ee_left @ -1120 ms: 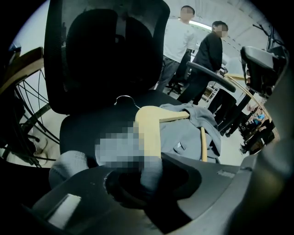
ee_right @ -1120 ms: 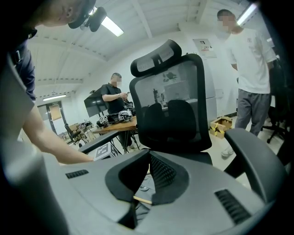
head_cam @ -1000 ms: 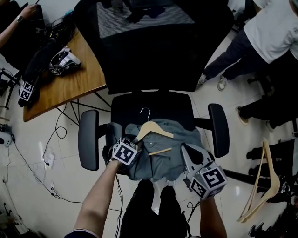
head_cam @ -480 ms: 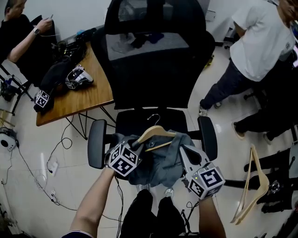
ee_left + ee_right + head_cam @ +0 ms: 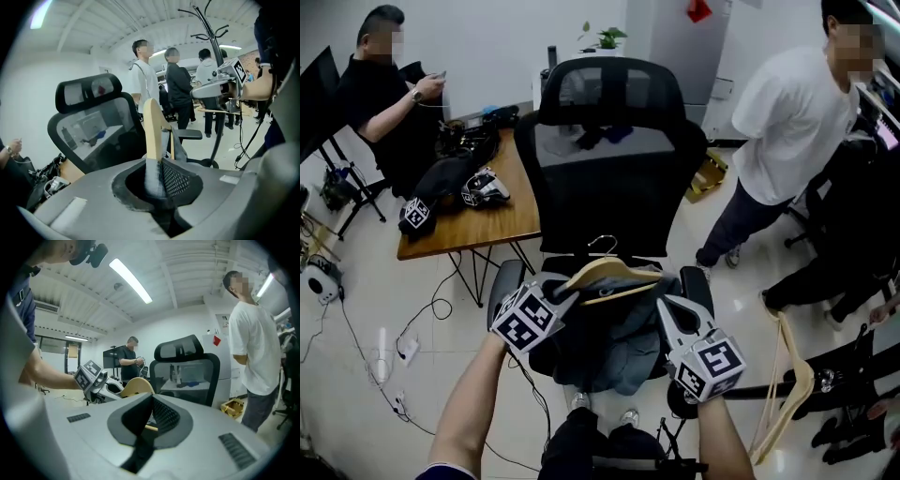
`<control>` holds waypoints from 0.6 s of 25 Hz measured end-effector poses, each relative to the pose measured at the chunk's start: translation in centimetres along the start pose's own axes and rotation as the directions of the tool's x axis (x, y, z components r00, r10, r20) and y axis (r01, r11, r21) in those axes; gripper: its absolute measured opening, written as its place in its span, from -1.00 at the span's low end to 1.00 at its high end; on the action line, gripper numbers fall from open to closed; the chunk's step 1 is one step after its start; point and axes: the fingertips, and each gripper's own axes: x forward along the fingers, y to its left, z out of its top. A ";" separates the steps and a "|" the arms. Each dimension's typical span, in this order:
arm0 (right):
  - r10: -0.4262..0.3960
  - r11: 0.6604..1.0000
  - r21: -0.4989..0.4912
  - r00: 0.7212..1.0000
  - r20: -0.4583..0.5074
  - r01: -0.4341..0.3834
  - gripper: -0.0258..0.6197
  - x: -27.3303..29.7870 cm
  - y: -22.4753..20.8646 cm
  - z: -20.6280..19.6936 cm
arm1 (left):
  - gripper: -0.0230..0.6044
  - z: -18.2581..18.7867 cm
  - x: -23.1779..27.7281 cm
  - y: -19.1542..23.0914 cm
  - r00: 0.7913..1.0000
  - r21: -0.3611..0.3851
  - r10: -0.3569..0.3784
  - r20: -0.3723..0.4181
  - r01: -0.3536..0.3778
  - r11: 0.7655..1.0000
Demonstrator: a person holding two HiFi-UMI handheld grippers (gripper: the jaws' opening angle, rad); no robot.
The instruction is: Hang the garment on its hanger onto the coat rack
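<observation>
A grey-blue garment (image 5: 614,337) hangs on a wooden hanger (image 5: 609,274) with a metal hook, held up in front of the office chair's seat. My left gripper (image 5: 555,302) grips the hanger's left arm; its jaws are closing with the wood and cloth (image 5: 152,126) pressed between them. My right gripper (image 5: 668,307) is at the garment's right shoulder, its jaws shut, with a wooden bar (image 5: 151,427) showing between them. The black coat rack (image 5: 213,42) stands behind the right gripper in the left gripper view.
The black office chair (image 5: 609,169) stands straight ahead, with a wooden table (image 5: 478,220) carrying gear to its left. A person sits at far left and another stands at right (image 5: 783,122). A spare hanger (image 5: 783,384) leans at lower right. Cables lie on the floor at left.
Both grippers have lifted the hanger and garment off the chair seat. My head view has tilted up, bringing the chair back and the people into sight.
</observation>
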 end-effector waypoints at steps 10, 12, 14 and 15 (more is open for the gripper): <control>0.059 0.993 -0.106 0.990 0.125 -0.045 -0.92 -4.5 0.7 6.0 | -0.72 9.1 -8.0 0.2 0.990 0.169 0.114 0.084 -0.127 0.977; 0.054 0.992 -0.123 0.988 0.146 -0.036 -0.92 -5.2 1.1 7.1 | -0.72 11.0 -9.6 0.5 0.985 0.190 0.123 0.119 -0.144 0.971; 0.041 0.990 -0.143 0.986 0.164 -0.018 -0.92 -5.9 1.7 8.1 | -0.72 12.6 -11.3 0.7 0.980 0.203 0.117 0.162 -0.149 0.968; 0.031 0.988 -0.154 0.984 0.175 -0.004 -0.92 -6.2 2.0 8.7 | -0.72 13.4 -12.1 0.8 0.977 0.214 0.110 0.184 -0.149 0.965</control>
